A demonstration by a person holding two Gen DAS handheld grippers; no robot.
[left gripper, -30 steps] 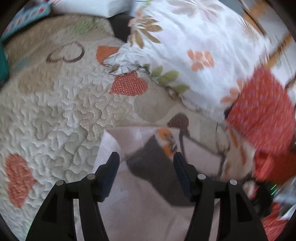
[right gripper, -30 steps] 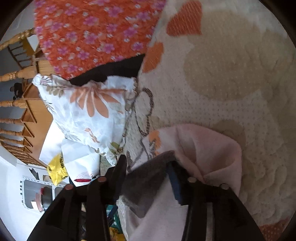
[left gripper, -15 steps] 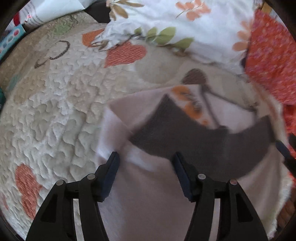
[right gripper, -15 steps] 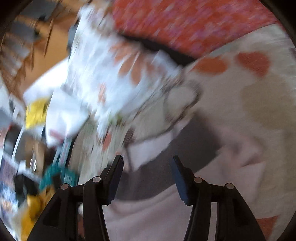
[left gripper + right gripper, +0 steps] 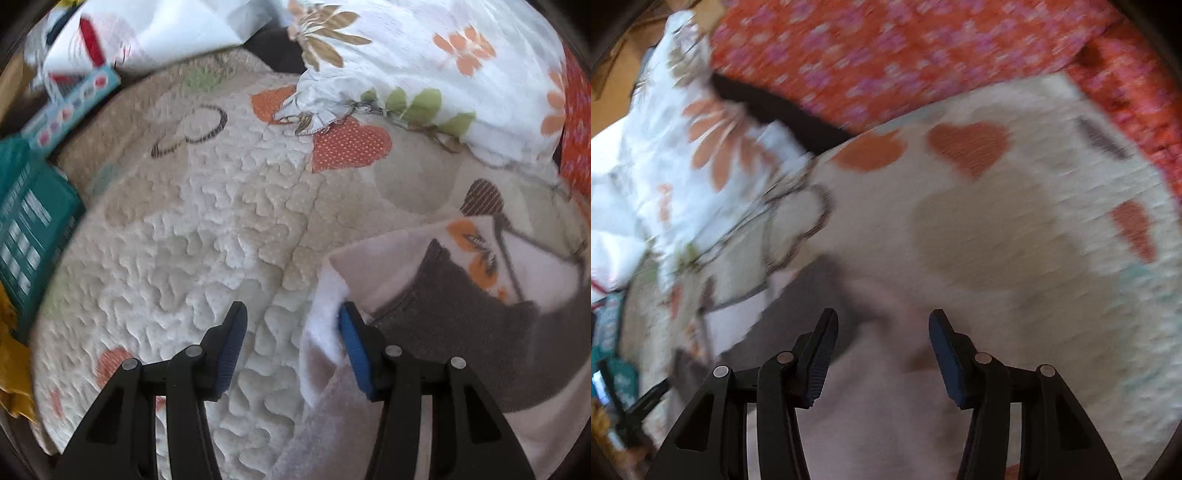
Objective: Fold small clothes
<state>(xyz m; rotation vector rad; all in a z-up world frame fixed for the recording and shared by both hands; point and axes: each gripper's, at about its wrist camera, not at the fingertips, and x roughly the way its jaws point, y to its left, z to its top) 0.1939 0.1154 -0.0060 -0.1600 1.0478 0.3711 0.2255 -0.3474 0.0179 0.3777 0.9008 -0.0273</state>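
A small pale pink garment (image 5: pixel 388 266) with a dark grey band (image 5: pixel 461 332) and an orange print lies on the quilted bedspread (image 5: pixel 221 229). My left gripper (image 5: pixel 291 343) is open; its right finger touches the garment's left edge, and bare quilt shows between the fingers. In the right wrist view the same garment (image 5: pixel 886 387) lies under my open right gripper (image 5: pixel 882 347), blurred by motion. The left gripper's dark tips (image 5: pixel 646 402) show at that view's lower left.
A white floral pillow (image 5: pixel 424 55) and an orange floral cloth (image 5: pixel 905 48) lie at the far side of the bedspread. A teal box (image 5: pixel 26 214), a light blue box (image 5: pixel 70 107) and white bags (image 5: pixel 155 29) sit at the left edge.
Both grippers have let go of the garment, which now lies spread on the quilt. My left gripper has shifted left off the cloth. The right view has swung towards the quilt.
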